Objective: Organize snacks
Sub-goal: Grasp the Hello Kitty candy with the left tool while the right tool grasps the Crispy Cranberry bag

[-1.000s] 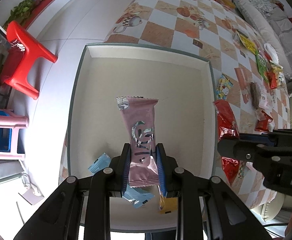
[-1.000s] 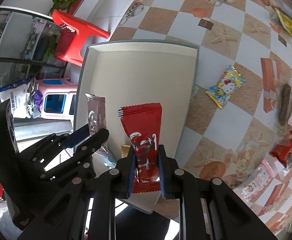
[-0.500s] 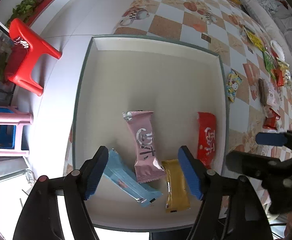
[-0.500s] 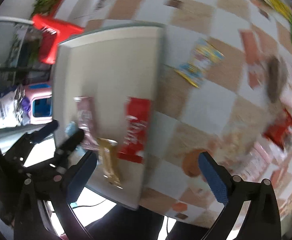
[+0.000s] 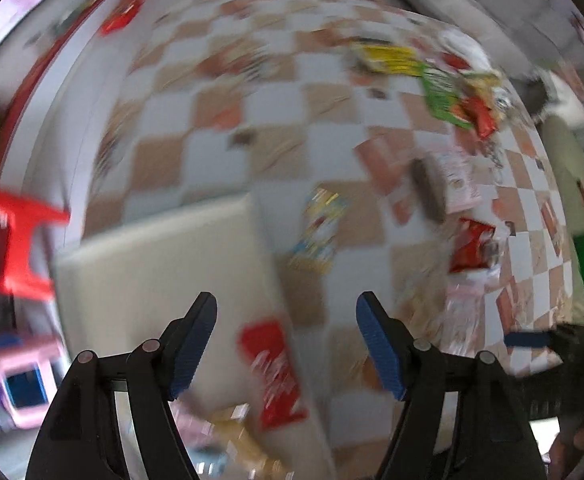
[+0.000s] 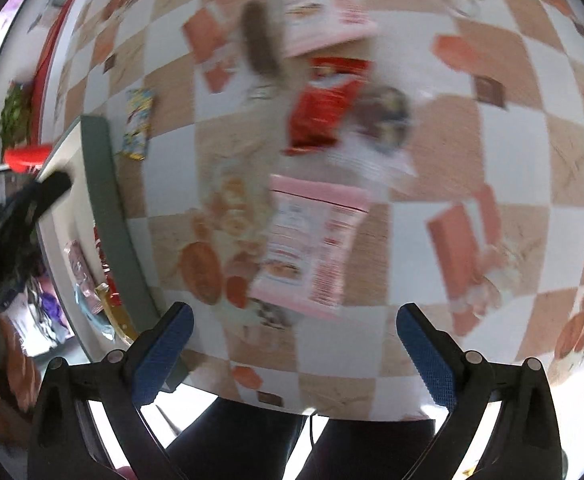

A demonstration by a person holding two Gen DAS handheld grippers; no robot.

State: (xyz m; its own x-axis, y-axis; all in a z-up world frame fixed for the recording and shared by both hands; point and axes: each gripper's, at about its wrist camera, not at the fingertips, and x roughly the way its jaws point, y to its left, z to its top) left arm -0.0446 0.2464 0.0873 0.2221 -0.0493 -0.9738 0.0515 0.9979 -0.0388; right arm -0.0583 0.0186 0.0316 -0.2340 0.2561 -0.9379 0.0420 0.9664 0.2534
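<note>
Both views are blurred by motion. My left gripper (image 5: 286, 316) is open and empty, over the right edge of the cream tray (image 5: 159, 264). A red snack bar (image 5: 275, 368) lies in the tray near that edge, with a yellow bar (image 5: 235, 428) below it. My right gripper (image 6: 292, 324) is open wide with nothing held, above the checked tablecloth. Just beyond its fingers lies a pink snack packet (image 6: 312, 248), and farther off a red packet (image 6: 324, 116). The tray's rim (image 6: 107, 200) shows at the left of the right wrist view, with the bars (image 6: 91, 280) inside.
Loose snacks lie on the tablecloth: a colourful candy packet (image 5: 320, 232), a brown bar (image 5: 428, 192), a red packet (image 5: 472, 248), green and yellow packets (image 5: 440, 92) farther back. A red stool (image 5: 15, 236) and a pink stool (image 5: 23, 384) stand on the floor left of the table.
Both grippers opened and dropped the pink bar and the red bar into the tray. Both then swung right, away from the tray, toward the loose snacks on the tablecloth.
</note>
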